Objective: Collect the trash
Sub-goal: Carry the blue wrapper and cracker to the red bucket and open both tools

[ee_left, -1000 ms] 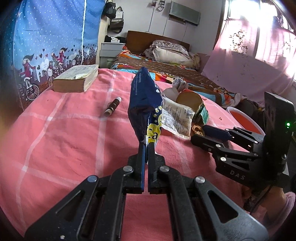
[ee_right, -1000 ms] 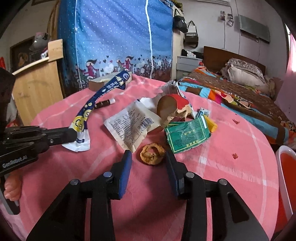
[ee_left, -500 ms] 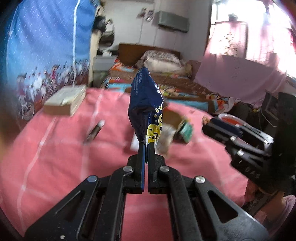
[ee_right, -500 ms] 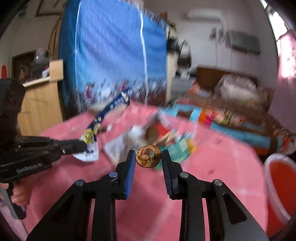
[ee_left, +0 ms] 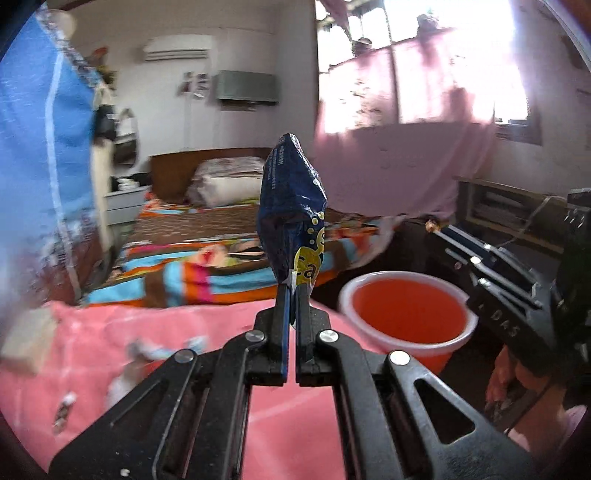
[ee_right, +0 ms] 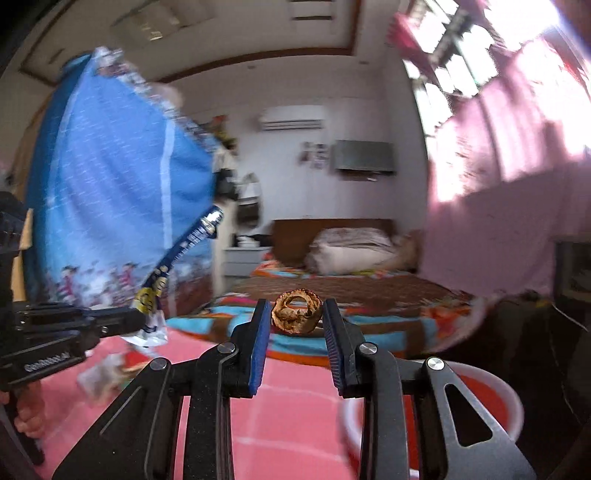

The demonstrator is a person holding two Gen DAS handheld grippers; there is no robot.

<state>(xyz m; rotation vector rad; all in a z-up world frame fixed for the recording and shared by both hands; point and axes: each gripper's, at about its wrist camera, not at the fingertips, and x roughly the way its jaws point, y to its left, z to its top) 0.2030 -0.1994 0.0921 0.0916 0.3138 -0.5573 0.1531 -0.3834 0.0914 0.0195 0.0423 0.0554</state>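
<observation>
Jaws clamp wrapper (ee_left: pixel 291 214) and shell (ee_right: pixel 296 312) — beside bucket (ee_left: pixel 406 291) rim

This is a bedroom in a home. A bed (ee_right: pixel 343 291) with a wooden headboard (ee_right: pixel 291 236) stands against the far wall, covered by a bright striped blanket (ee_left: pixel 207 273) and piled with pillows (ee_right: pixel 351 251). Beside it is a small white nightstand (ee_right: pixel 242 260). An air conditioner (ee_right: pixel 291 120) hangs high on the wall, with bags (ee_left: pixel 125 136) hung lower down. Pink curtains (ee_right: pixel 495 192) cover a sunlit window (ee_left: pixel 424 33). A blue patterned wardrobe (ee_right: pixel 110 192) stands at the left. Nearest is a table (ee_left: pixel 207 325) with a pink checked cloth, and a red bucket (ee_left: pixel 406 317) sits just past its far right edge.
</observation>
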